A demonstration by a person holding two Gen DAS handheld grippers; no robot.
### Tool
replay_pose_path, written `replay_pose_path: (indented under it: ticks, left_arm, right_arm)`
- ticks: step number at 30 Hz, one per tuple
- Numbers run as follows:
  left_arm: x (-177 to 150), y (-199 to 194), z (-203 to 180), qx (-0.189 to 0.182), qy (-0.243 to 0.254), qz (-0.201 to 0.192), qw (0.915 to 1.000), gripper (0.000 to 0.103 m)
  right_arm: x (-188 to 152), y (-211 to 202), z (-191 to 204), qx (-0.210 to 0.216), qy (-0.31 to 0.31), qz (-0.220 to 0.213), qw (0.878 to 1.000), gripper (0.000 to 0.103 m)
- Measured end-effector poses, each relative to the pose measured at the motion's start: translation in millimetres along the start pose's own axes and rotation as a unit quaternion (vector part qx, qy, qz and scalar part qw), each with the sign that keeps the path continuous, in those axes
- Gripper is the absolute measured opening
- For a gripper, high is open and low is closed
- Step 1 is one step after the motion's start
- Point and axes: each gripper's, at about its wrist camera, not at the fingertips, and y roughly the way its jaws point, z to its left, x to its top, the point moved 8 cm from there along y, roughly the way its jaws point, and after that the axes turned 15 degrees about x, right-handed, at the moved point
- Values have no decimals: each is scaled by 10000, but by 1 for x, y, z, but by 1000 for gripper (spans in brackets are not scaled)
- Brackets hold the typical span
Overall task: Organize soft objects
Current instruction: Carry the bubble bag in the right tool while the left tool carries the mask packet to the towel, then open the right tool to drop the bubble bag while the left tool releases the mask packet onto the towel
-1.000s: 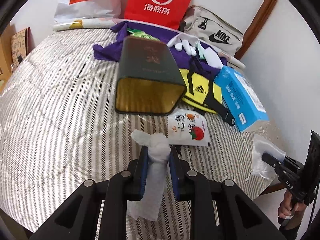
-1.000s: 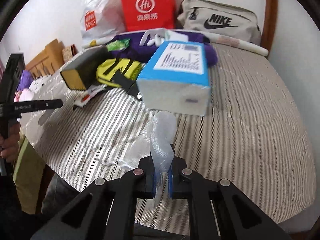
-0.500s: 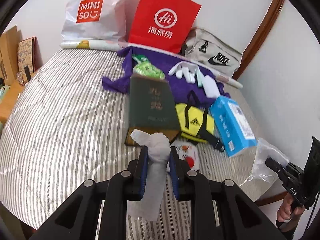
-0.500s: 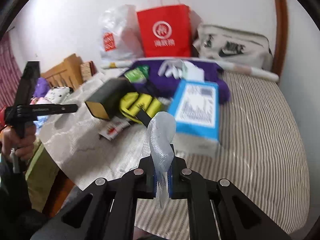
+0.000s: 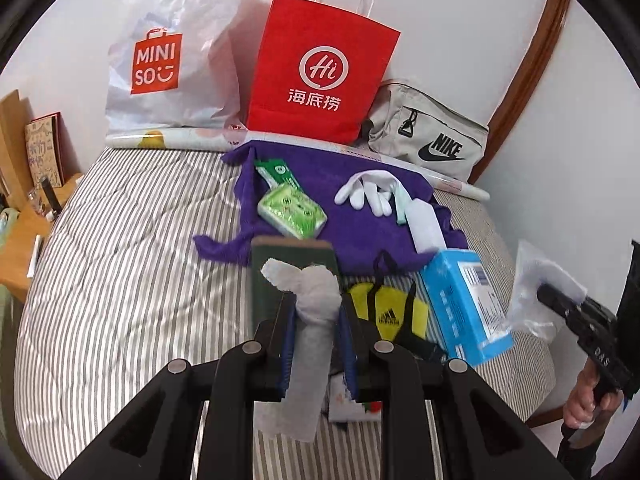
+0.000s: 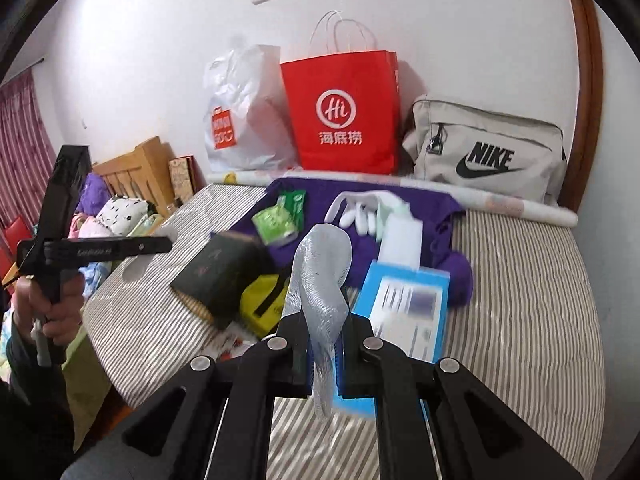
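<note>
My left tool (image 5: 316,320) clenched narrow on rolled white cloth (image 5: 308,344), cloth end hanging below pads. My right tool (image 6: 324,344) pinched nearly closed on clear plastic bag (image 6: 320,280) (thin, crinkled). Both held above striped bed (image 5: 120,280), clear of clutter there.

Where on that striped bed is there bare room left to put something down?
The bed is bare on its wide stretch left of the purple cloth and dark box. In the right wrist view, another bare patch lies right of the blue box. The middle and the back wall are crowded.
</note>
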Motion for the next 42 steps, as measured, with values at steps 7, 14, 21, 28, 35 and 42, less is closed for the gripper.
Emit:
replay_pose_path:
  ticks: [7, 14, 21, 28, 35, 42]
  left_arm:
    - [33, 23, -2, -30, -84, 66, 9999, 20]
    - [59, 53, -5, -55, -90, 240, 9997, 20]
    - [79, 80, -12, -190, -81, 371, 9991, 20]
    - [95, 115, -20, -287, -98, 579, 9979, 20]
    - [111, 145, -34, -295, 21, 758, 9967, 20]
    - [123, 176, -41, -190, 117, 882, 9959, 20]
  right_arm:
    - [43, 30, -27, -167, -134, -56, 9998, 8]
    - [68, 74, -56, -159, 30, 145, 9998, 8]
    - [70, 124, -75, -15, 230, 615, 9978, 10]
    - [64, 168, -90, -1, 349, 1249, 9915, 11]
    - [60, 184, -95, -32, 318, 1532, 9877, 12]
    - [58, 185, -101, -162, 224, 1652, 9859, 17]
